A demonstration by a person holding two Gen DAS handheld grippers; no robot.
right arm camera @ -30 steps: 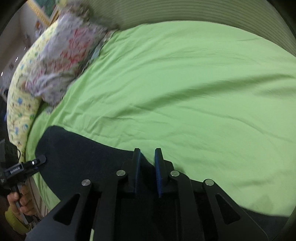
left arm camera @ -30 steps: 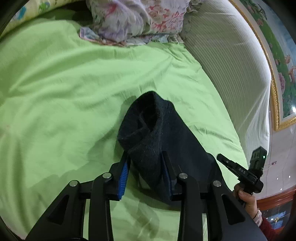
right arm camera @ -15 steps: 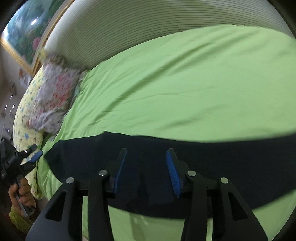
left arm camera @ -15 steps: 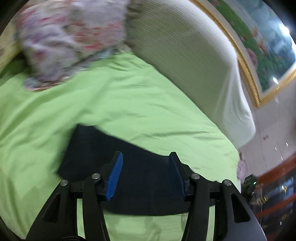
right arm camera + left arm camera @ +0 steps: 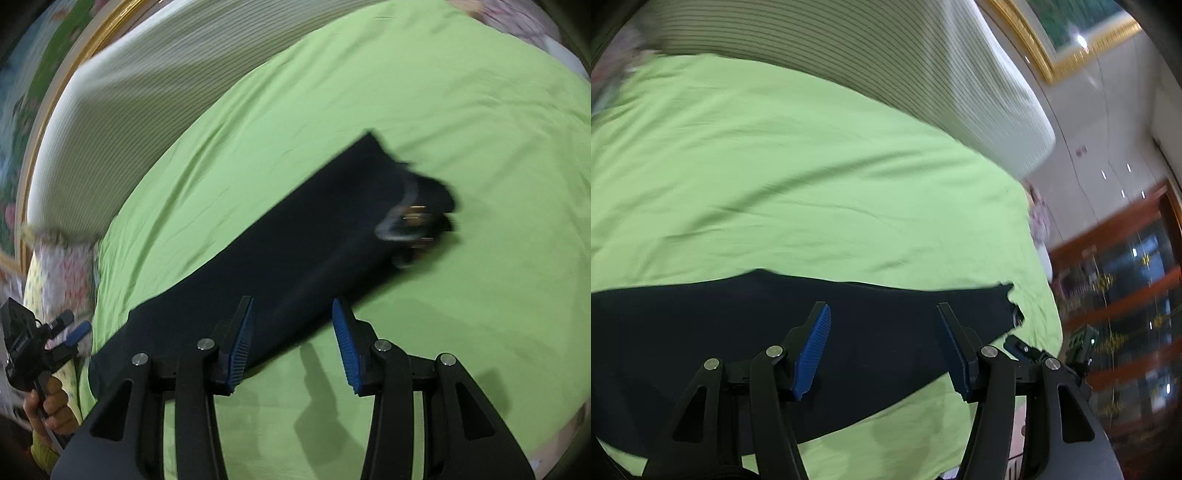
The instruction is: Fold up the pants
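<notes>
The dark navy pants (image 5: 746,332) lie flat in a long strip on the green bed sheet (image 5: 798,177). In the right wrist view the pants (image 5: 295,251) run diagonally, waistband end (image 5: 417,206) at the far right. My left gripper (image 5: 882,347) is open and empty, hovering over the strip near its right end. My right gripper (image 5: 291,343) is open and empty, above the near edge of the pants. The left gripper also shows at the left edge of the right wrist view (image 5: 70,334).
A ribbed white headboard (image 5: 923,74) curves behind the bed. Floral pillows (image 5: 66,266) lie at the bed's left side. A gold-framed picture (image 5: 1052,40) hangs on the wall. Wooden furniture (image 5: 1126,280) stands past the bed's right edge.
Both grippers let go of the pants and opened wide. The pants went from bunched and lifted to laid out flat in a strip. Both cameras swung toward the headboard.
</notes>
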